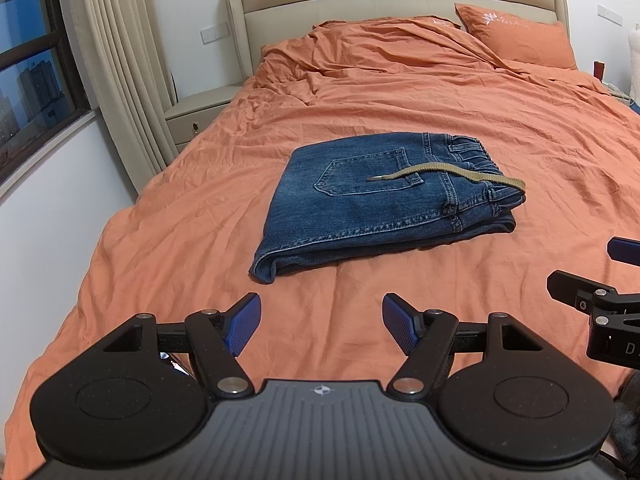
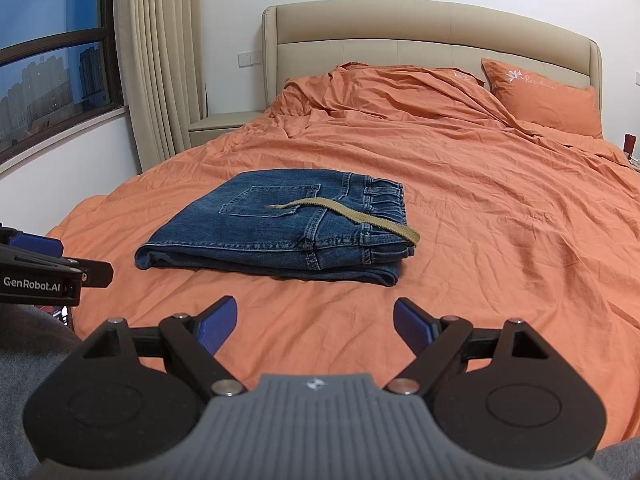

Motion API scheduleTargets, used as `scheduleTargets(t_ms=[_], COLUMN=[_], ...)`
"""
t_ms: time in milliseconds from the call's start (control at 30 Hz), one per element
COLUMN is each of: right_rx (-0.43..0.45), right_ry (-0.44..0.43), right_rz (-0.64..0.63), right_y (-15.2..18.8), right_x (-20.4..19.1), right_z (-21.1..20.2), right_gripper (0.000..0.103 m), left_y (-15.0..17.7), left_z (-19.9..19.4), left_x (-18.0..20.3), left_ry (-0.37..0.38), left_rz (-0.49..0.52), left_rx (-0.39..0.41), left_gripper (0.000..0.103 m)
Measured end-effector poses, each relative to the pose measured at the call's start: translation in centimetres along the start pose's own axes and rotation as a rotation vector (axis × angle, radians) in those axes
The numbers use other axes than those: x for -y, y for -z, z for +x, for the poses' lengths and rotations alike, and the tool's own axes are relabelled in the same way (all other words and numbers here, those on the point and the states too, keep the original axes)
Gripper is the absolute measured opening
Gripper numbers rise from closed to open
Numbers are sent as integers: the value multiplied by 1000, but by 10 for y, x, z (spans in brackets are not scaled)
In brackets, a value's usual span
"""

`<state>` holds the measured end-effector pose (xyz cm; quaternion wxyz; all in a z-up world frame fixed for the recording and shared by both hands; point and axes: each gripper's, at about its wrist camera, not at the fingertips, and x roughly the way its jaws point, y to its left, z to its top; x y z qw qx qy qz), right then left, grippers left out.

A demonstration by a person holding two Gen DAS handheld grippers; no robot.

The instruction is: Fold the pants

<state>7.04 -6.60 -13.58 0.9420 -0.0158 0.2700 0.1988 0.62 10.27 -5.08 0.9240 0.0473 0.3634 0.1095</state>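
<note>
A wide bed (image 1: 400, 320) fills the room's middle, spread with a rumpled orange sheet (image 2: 500, 240) and backed by a beige padded headboard (image 2: 432, 28). White walls stand behind it. On the left, a dark-framed window (image 2: 52, 60) shows city towers at dusk, with a cream curtain (image 2: 160, 60) hanging beside it. One beige nightstand (image 1: 196, 114) sits between curtain and bed.

One orange pillow (image 1: 516, 34) with white embroidery leans at the head of the bed on the right, next to a bunched heap of the same orange bedding.

One pair of blue denim pants (image 1: 376, 200) lies folded into a compact rectangle near the middle of the mattress, back pocket up and elastic waistband toward the right. A single tan drawstring (image 1: 448, 174) trails across the pocket and waistband. Nothing lies between the pants and the tools.

Two grippers are in sight. The left gripper (image 1: 321, 320) hovers over bare sheet near the foot of the bed, blue pads spread wide, holding nothing. The right gripper (image 2: 315, 322) hangs likewise, apart from the pants, jaws wide and empty.
</note>
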Motion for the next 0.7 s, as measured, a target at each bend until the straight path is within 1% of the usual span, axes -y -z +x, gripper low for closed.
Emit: scheduleTargets(t_ms=[467,700], right_rx=[-4,-8], right_ry=[-5,-12], right_rz=[0,-1], right_y=[0,0], right_x=[0,1], right_z=[-1,-2], right_gripper=[82,82], left_y=[0,0], left_z=[1,1], left_x=[1,-1], left_ry=[-3,9], left_rz=[39,43], left_rx=[19,23], left_gripper=[81,81])
